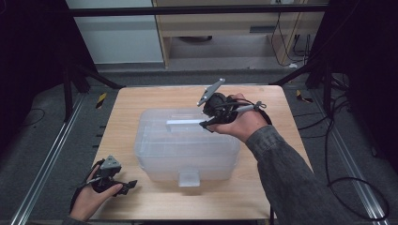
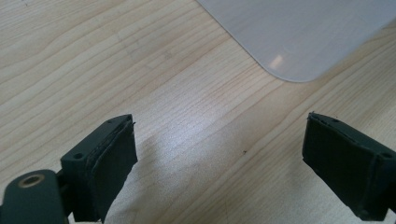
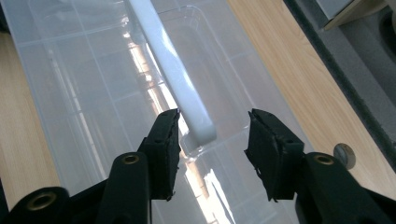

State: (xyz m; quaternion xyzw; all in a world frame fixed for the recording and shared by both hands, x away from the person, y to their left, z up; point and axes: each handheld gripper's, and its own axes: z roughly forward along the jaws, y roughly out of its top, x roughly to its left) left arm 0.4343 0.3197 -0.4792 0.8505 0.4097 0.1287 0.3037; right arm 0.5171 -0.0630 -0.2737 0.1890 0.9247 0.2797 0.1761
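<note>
Wooden table (image 1: 141, 101) in a dim room, dark floor and cables around it, pale cabinets beyond the far edge. On the middle of the table sits a clear plastic box (image 1: 187, 145), lid on, a white latch (image 1: 189, 178) on its near side and a long white handle (image 1: 185, 123) lying across the lid.

Right hand (image 1: 239, 123) is up over the box's right end, and the right gripper (image 1: 205, 125) points left at the handle's end. From the right gripper view, the jaws stand partly apart, one on each side of the handle (image 3: 180, 88) tip, with a gap on the right side; the left pad looks very close to the handle, though whether it touches I cannot tell. Nothing is clamped. The see-through lid (image 3: 84, 93) with its compartment ribs lies beneath.

Down at the near left corner, the left hand (image 1: 89, 197) holds the left gripper (image 1: 129, 185) low over bare wood, well apart from the box. In the left gripper view its jaws are spread wide with nothing between them, just wood grain, and a rounded corner of the box (image 2: 299, 37) sits ahead at upper right.
</note>
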